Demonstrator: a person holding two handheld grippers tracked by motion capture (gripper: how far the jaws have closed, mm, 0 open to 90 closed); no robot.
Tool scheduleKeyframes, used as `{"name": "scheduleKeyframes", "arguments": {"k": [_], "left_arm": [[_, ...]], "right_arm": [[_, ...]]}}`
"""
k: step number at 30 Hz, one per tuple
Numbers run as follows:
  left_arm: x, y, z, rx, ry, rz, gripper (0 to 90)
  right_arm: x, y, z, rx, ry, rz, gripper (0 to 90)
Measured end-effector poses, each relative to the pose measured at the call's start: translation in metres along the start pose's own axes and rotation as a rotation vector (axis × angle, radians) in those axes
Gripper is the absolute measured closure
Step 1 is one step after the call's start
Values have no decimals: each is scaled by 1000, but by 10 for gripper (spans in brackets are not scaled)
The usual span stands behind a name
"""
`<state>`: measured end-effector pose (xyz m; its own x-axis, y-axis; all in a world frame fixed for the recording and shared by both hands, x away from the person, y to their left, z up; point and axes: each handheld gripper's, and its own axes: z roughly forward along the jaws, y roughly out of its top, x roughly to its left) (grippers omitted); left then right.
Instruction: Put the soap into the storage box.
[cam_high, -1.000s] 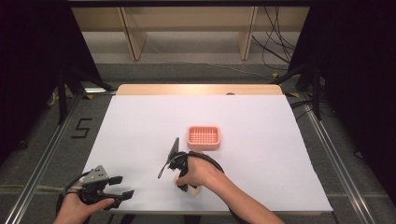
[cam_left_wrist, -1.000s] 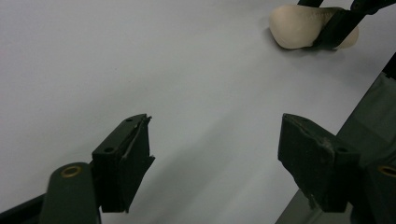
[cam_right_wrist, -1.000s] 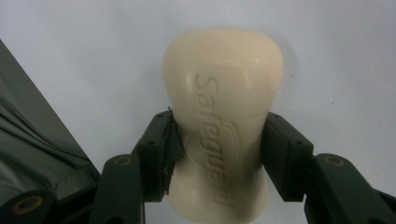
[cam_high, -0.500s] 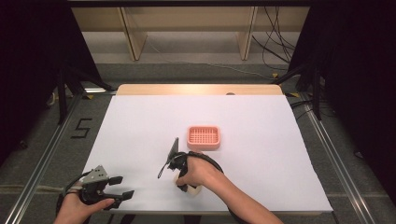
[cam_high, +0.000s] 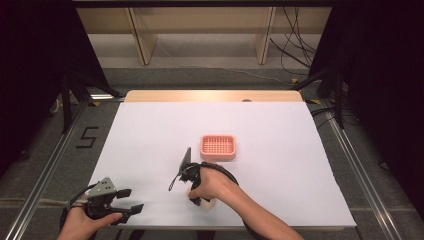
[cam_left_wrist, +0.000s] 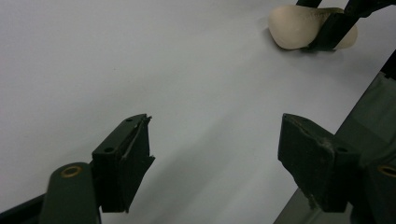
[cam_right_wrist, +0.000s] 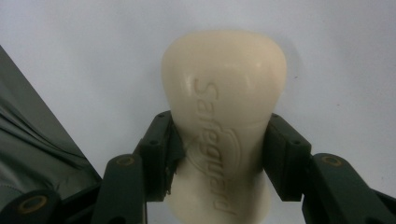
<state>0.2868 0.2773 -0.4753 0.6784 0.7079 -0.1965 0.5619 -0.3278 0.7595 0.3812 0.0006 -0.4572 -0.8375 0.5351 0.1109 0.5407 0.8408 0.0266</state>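
A cream soap bar (cam_right_wrist: 224, 93) stamped "Safeguard" lies on the white table sheet, and my right gripper (cam_right_wrist: 219, 151) is shut on its narrow waist. In the high view the same soap bar (cam_high: 206, 204) peeks out under the person's right hand near the front edge, where the right gripper (cam_high: 199, 198) points back toward the person. My left gripper (cam_high: 132, 199) is at the front left corner, open with nothing between its jaws. In the left gripper view, that gripper (cam_left_wrist: 215, 154) hovers over bare sheet, with the soap bar (cam_left_wrist: 294, 28) farther off.
A pink slotted soap dish (cam_high: 218, 147) sits mid-table, a little beyond the right hand. The white sheet (cam_high: 150, 130) covers the table; its front edge runs just below both hands. Dark floor and metal rails (cam_high: 45, 170) flank the table.
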Motion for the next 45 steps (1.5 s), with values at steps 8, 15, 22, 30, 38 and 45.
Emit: {"name": "scheduleKeyframes", "arguments": {"k": [8, 15, 22, 30, 38, 45], "left_arm": [[0, 0, 0, 1, 0, 0, 248], [0, 0, 0, 1, -1, -1, 248], [2, 0, 0, 20, 17, 18, 248], [1, 0, 0, 10, 2, 3, 248], [1, 0, 0, 11, 2, 4, 248], [0, 0, 0, 8, 1, -1, 248]], "right_arm": [[3, -1, -1, 32, -3, 8, 504], [3, -3, -2, 40, -8, 6, 505], [0, -4, -5, 33, -14, -23, 505], [-1, -6, -8, 27, -27, -48, 505], [-9, -9, -9, 8, -34, -91, 505], [-9, -12, -13, 14, -45, -49, 505]]}}
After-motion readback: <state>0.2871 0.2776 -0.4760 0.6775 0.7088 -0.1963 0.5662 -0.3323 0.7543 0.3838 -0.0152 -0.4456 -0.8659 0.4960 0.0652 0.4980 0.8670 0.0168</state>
